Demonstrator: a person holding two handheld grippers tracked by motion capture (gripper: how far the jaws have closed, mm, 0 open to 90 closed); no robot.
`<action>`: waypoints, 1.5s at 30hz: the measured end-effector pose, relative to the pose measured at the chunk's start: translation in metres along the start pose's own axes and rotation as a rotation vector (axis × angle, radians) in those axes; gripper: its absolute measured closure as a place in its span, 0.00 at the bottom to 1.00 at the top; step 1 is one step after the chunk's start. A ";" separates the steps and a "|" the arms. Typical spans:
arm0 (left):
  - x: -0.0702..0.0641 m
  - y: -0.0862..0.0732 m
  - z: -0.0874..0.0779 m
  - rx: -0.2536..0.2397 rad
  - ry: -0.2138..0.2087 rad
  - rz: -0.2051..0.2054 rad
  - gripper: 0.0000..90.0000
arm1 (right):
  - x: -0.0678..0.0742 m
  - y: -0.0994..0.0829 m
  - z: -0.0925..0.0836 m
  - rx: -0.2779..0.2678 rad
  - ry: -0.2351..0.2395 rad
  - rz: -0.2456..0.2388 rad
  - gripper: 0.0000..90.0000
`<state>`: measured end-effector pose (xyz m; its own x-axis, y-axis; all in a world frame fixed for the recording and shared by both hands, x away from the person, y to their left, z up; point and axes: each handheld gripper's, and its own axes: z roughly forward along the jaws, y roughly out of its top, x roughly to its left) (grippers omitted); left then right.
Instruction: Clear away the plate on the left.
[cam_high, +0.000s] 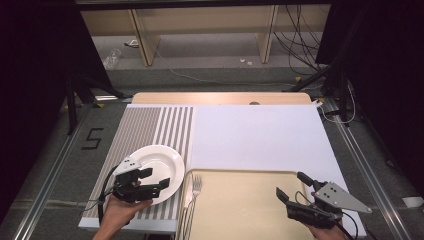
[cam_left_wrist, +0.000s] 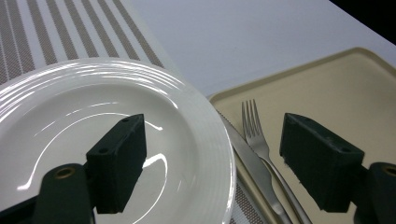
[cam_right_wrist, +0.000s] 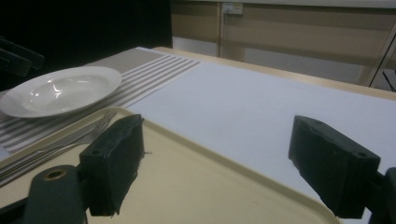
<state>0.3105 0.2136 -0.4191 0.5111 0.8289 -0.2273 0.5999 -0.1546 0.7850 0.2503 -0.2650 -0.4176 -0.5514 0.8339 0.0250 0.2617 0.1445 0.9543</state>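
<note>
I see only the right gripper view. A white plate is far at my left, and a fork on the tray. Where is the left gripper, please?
Observer: The left gripper hangs over the near edge of the white plate, jaws open.
Operator: Is there a knife too?
Observer: Yes, the left gripper view shows a knife beside the fork, on the plate's side.
Operator: On what does the plate stand?
Observer: On a striped mat, left of the tray, as the high view shows.

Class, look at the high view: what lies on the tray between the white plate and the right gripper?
In the high view, a fork and a knife lie at the tray's left edge beside the white plate; bare tray runs on to the right gripper.
</note>
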 end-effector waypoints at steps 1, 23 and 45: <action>0.002 -0.001 -0.002 -0.003 0.006 -0.010 0.25 | 0.000 0.000 0.000 0.000 0.000 0.002 0.21; 0.038 -0.031 -0.031 -0.004 0.100 -0.219 0.18 | 0.000 0.000 0.000 0.000 -0.002 -0.002 0.21; 0.071 -0.053 -0.039 0.007 0.115 -0.564 0.18 | 0.001 -0.001 0.001 0.001 -0.002 -0.003 0.21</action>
<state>0.2908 0.3013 -0.4539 0.0405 0.8375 -0.5449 0.7647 0.3251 0.5564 0.2502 -0.2641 -0.4183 -0.5509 0.8343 0.0212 0.2609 0.1480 0.9540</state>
